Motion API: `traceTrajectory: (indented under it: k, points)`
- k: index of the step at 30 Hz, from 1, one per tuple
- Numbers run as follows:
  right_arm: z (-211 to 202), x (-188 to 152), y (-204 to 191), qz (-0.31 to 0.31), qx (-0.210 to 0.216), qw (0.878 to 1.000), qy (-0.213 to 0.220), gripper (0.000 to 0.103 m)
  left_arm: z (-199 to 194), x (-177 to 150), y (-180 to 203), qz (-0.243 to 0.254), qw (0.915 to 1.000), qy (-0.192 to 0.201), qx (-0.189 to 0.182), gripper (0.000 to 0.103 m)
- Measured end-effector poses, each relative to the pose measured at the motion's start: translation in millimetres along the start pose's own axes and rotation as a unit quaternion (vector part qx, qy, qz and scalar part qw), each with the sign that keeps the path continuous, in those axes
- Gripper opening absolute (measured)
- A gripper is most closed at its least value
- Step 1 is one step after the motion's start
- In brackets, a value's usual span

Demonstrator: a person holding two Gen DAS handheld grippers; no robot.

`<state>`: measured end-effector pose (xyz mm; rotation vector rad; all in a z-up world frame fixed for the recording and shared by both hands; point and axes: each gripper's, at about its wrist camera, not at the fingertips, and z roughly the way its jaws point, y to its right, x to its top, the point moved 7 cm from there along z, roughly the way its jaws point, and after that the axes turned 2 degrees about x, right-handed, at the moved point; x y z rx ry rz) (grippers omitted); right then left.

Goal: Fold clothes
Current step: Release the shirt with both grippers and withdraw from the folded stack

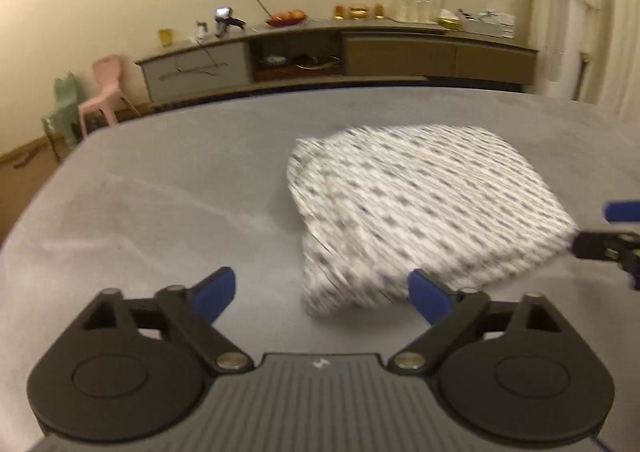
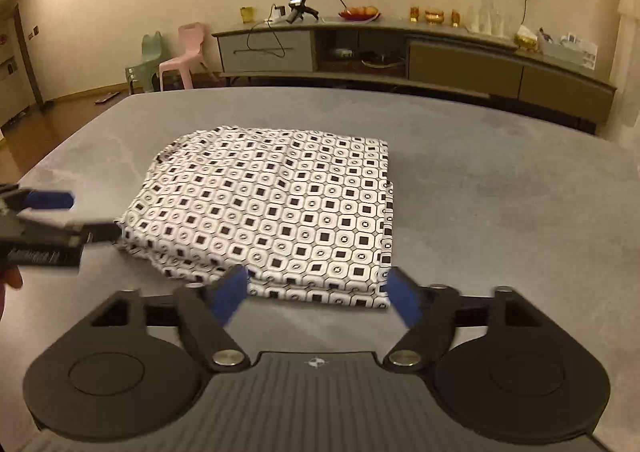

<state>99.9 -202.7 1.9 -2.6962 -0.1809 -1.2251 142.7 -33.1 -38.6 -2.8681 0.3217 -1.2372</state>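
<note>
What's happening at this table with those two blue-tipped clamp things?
A person is folding clothes using a hand-held gripper in each hand. A black-and-white patterned garment lies folded into a neat stack on the grey table. Both the left gripper and the right gripper are open and hold nothing, sitting just at the garment's near edge. The fold looks finished, or nearly so.

The white cloth with black squares lies folded into a flat, layered rectangle on the grey tabletop.
</note>
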Motion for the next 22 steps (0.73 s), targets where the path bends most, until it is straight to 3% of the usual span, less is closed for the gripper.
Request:
traceTrajectory:
  k: [7, 14, 18, 22]
  points:
    - [-22, -14, -7, 0.011, -0.008, 1.000, 0.009, 0.092, -34, -18, 32, -0.026, 0.9975, 0.000, -0.065, 0.103]
    - [-29, -30, -12, 0.008, -0.009, 1.000, 0.007, 0.093, -53, -11, 68, -0.046, 0.9902, 0.010, -0.131, 0.103]
    - [-26, -31, -6, 0.014, -0.015, 1.000, 0.004, 0.093, -63, -8, 75, -0.038, 0.9931, 0.012, -0.110, 0.103]
    - [-25, -30, -4, 0.018, -0.016, 1.000, 0.005, 0.093, -68, -7, 73, -0.024, 0.9976, 0.012, -0.063, 0.103]
